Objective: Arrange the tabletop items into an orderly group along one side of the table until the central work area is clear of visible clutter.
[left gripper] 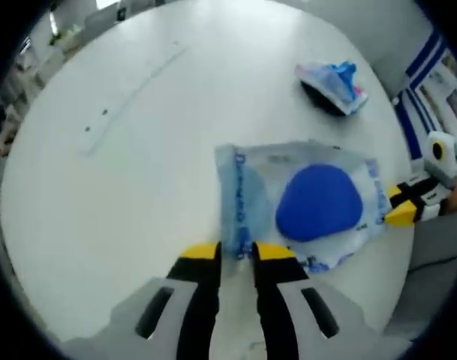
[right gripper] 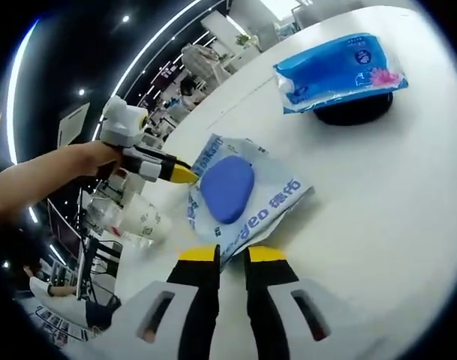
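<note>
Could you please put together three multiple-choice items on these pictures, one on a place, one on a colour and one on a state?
1. Where does the blue-and-white soft packet lie?
A. on a black round object
B. under the table
C. between the right fingers

2. What colour is the round pad inside the clear plastic pouch?
A. red
B. blue
C. green

3. How is the pouch held?
A. by no gripper
B. by one gripper
C. by the left gripper and the right gripper at opposite edges

Answers: 1 A, the black object pokes out beneath the packet; 2 B, the pad is solid blue; 3 C, each view shows fingers closed on a pouch edge.
</note>
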`<move>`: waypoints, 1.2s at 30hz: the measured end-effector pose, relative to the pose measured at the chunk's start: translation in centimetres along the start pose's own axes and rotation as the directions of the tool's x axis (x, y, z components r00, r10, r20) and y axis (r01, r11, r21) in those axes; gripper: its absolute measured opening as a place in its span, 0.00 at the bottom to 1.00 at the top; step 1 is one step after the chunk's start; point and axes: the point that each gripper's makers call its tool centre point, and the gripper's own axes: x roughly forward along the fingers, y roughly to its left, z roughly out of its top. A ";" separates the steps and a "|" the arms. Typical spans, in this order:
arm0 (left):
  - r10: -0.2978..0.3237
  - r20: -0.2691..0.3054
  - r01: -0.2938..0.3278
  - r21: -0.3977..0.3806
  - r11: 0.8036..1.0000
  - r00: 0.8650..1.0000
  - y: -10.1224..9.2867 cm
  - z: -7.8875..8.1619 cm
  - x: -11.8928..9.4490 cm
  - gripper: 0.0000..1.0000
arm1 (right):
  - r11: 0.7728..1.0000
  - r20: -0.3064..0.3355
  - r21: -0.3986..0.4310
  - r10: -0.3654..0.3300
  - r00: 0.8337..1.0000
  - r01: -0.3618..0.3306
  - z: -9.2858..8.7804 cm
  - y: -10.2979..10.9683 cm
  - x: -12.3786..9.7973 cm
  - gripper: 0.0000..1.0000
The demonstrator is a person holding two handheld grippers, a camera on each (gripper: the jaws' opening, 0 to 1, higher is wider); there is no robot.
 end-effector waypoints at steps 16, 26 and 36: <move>0.060 -0.070 -0.057 0.049 0.997 0.996 -0.7 -0.2 -0.5 0.00 | 1.000 0.016 -0.031 0.005 1.000 -0.005 1.7 0.0 -0.6 0.00; 0.075 -0.071 -0.074 0.020 0.997 0.995 -0.7 0.0 -1.9 0.00 | 0.999 -0.006 -0.049 0.007 1.000 -0.007 2.4 -0.8 -1.0 0.00; 0.095 -0.066 -0.095 0.001 0.996 0.993 -1.9 0.2 -3.7 0.00 | 0.999 -0.009 -0.040 -0.002 1.000 0.002 3.0 -1.6 -1.7 0.00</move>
